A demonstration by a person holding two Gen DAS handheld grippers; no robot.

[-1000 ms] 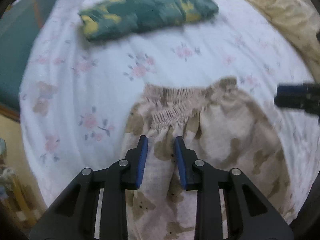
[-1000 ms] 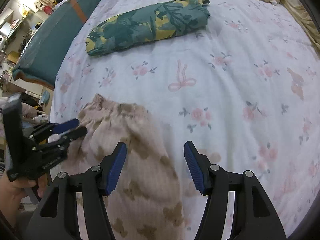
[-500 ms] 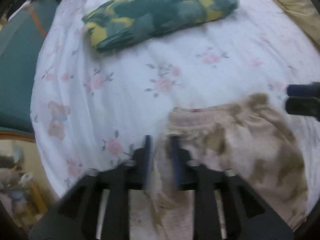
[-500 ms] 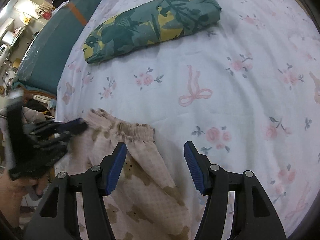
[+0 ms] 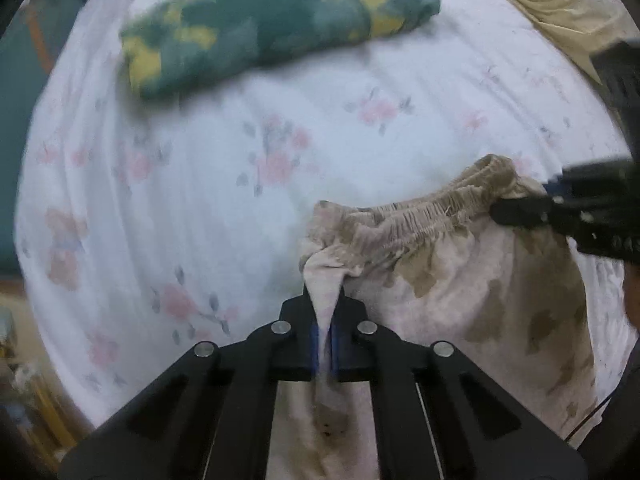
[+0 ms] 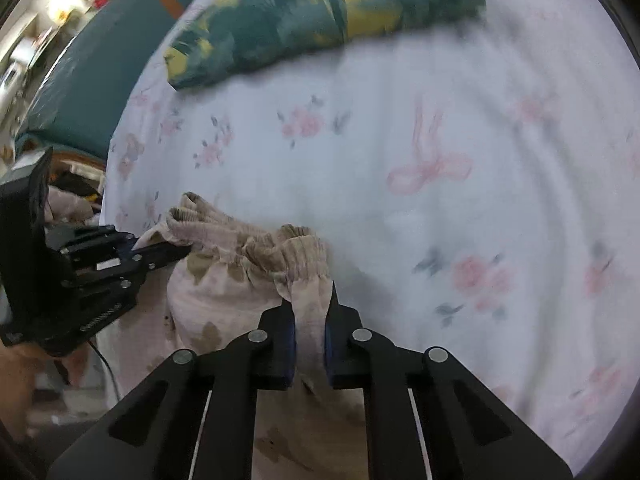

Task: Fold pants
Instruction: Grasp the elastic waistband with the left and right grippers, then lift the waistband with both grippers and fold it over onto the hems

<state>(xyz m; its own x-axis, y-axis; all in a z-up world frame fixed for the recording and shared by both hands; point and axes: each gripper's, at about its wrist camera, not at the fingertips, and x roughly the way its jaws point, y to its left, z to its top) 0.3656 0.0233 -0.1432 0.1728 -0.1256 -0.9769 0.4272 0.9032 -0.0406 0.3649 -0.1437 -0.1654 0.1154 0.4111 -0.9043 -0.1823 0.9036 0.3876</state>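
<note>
Pants (image 5: 460,280) in beige with a brown bear print are lying on the flower-printed bed sheet (image 5: 200,200), waistband bunched toward the far side, legs trailing back under the cameras; the left hand-held gripper (image 5: 324,320) is pinching a fold of cloth just below the left end of the waistband, its jaws pressed together on it; the right hand-held gripper (image 6: 310,320) is closing on a thicker tuck at the waistband's right end, cloth already squeezed between its pads. Holding both ends at once is probably meant to stretch the waistband flat so the pants can be lifted and laid out straight for folding. A folded green and yellow cloth (image 5: 272,24) is lying well apart, beyond them.
</note>
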